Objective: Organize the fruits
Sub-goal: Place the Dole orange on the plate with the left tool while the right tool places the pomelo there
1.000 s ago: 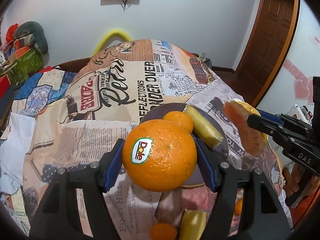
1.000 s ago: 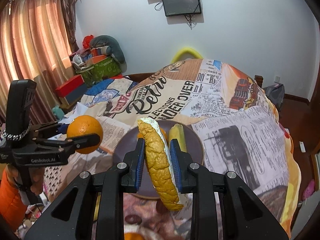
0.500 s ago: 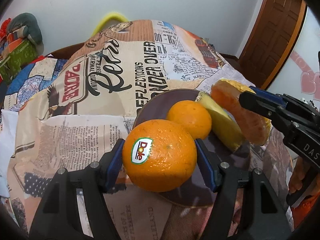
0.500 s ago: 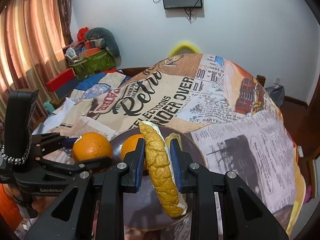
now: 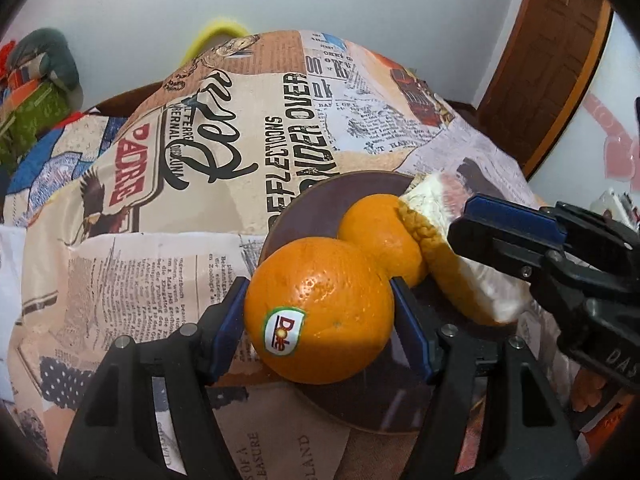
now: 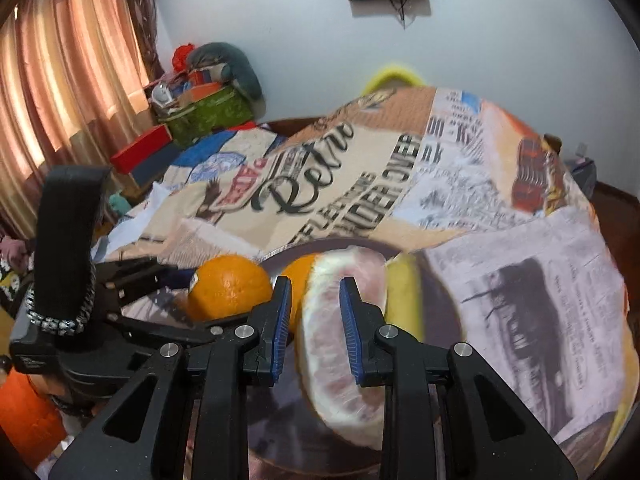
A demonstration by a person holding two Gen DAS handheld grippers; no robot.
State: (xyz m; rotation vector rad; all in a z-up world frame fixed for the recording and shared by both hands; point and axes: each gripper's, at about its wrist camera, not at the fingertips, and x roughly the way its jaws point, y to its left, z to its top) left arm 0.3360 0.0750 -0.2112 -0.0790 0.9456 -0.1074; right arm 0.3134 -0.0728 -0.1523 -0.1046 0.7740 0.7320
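The right wrist view was blurred by motion, so the print on the cloth [image 6: 500, 208] and the edges of the fruit there were soft. The plate [image 5: 316, 200] was largely covered: only its far rim and a dark near patch showed in the left wrist view. A yellow fruit [image 6: 402, 292] behind the wedge was mostly hidden and I could not tell what it was.

On the plate lay a small orange [image 5: 380, 236], touching the wedge [image 5: 460, 276] on its right. The left hand-held gripper [image 5: 320, 312] was clamped on the big orange [image 5: 320, 312], sticker toward the camera, at the plate's near-left rim; whether it rested on the plate could not be told. The right hand-held gripper [image 6: 314, 320] had its blue pads [image 6: 348, 320] set a little wider than the wedge, the right pad against its pale flesh, a gap at the left one. The wedge stood on edge over the plate, its lower end cut off behind the fingers.
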